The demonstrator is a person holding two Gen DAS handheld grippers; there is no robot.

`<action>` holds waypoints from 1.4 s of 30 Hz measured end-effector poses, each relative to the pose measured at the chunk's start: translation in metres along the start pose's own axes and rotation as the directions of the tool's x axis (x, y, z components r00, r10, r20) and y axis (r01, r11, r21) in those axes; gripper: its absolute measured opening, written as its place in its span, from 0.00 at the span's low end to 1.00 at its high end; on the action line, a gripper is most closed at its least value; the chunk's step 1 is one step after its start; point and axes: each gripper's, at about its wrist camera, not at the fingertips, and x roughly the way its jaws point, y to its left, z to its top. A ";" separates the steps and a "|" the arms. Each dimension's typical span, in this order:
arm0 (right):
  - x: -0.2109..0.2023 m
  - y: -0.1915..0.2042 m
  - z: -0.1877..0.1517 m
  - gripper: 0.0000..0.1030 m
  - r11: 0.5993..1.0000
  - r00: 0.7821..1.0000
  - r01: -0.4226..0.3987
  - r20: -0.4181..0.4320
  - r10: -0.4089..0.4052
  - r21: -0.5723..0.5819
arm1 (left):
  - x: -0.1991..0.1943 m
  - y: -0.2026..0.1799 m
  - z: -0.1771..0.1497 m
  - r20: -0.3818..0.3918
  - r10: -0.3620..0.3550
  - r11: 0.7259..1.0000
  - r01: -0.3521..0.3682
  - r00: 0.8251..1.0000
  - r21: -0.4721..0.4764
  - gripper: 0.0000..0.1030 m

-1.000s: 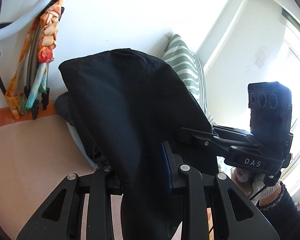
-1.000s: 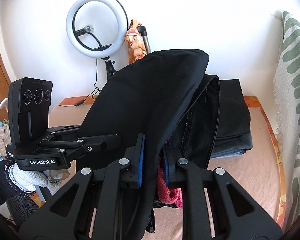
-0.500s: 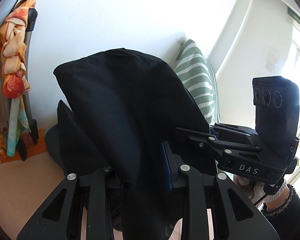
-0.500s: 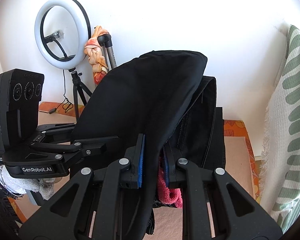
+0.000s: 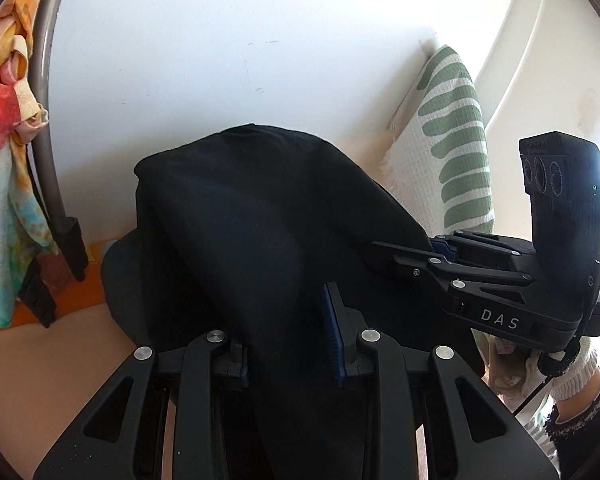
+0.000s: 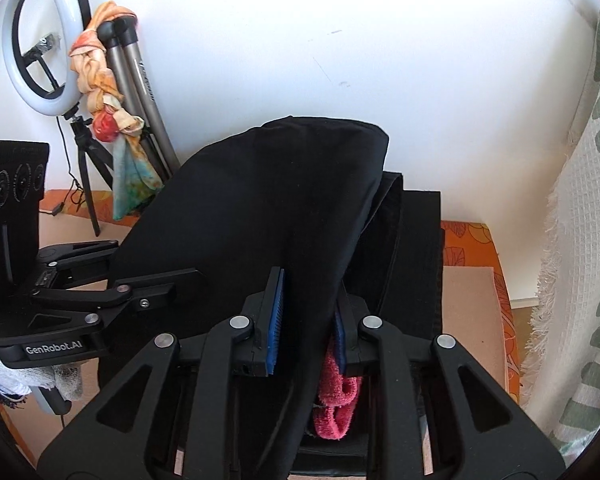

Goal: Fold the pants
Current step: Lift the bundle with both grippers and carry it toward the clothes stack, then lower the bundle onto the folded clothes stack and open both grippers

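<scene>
Black pants (image 5: 260, 220), folded into a thick bundle, hang draped over both grippers above the peach bed surface (image 5: 40, 380). My left gripper (image 5: 288, 336) is shut on the fabric, which fills the gap between its blue pads. In the right wrist view the pants (image 6: 280, 200) run between the pads of my right gripper (image 6: 308, 312). Its jaws are opening, and the cloth still spans from pad to pad. Each gripper shows in the other's view: the right gripper (image 5: 412, 256) at the bundle's right side, the left gripper (image 6: 180, 280) at its left.
A stack of folded dark clothes (image 6: 416, 260) lies under the bundle by the wall, with a pink cloth (image 6: 336, 396) below my right gripper. A green-striped throw (image 6: 580, 240) stands at the right. At the left are a ring light (image 6: 40, 40), tripod legs (image 6: 140, 80) and a colourful scarf (image 6: 104, 92).
Both grippers have carried the pants forward toward the wall and slightly down; the wall, scarf and throw loom closer. The right jaws stand a little wider apart.
</scene>
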 end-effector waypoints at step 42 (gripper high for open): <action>-0.179 0.127 -0.074 0.94 0.975 0.965 0.198 0.154 -0.212 0.102 | -0.217 -0.042 -0.070 0.078 0.064 0.992 -0.072 0.995 0.101 0.69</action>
